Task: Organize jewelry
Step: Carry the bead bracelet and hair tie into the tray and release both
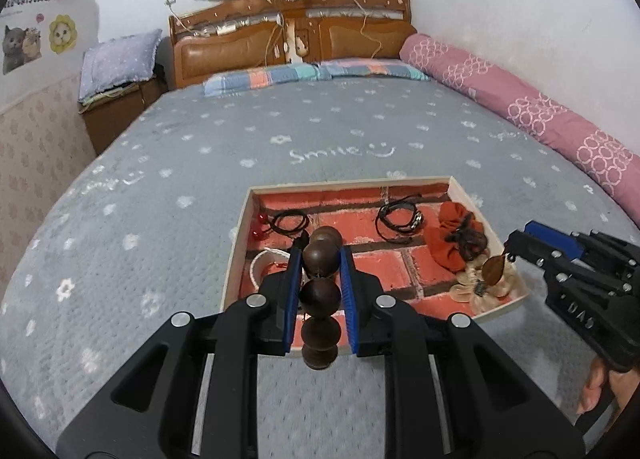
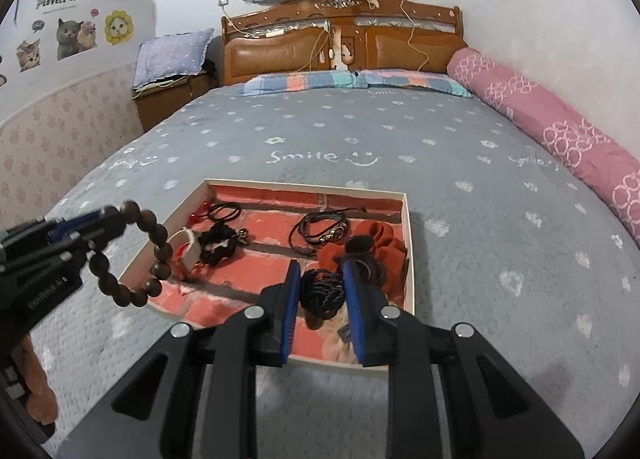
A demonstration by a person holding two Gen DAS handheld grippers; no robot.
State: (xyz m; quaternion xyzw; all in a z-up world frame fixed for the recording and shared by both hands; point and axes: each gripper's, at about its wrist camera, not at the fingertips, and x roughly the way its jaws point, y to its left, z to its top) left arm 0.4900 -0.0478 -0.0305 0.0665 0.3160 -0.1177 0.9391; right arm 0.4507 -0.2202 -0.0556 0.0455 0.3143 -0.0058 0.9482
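Observation:
A shallow tray with a red brick-pattern floor lies on the bed; it also shows in the right wrist view. My left gripper is shut on a dark wooden bead bracelet, held over the tray's near left edge; the bracelet hangs as a loop in the right wrist view. My right gripper is shut on a dark braided piece with an amber pendant, seen as a pendant over the tray's near right corner. In the tray lie black cord bracelets, an orange scrunchie and a white bangle.
The tray sits on a grey bedspread printed "Smile". A pink bolster runs along the right wall. Striped pillows and a wooden headboard are at the far end. A nightstand stands at the left.

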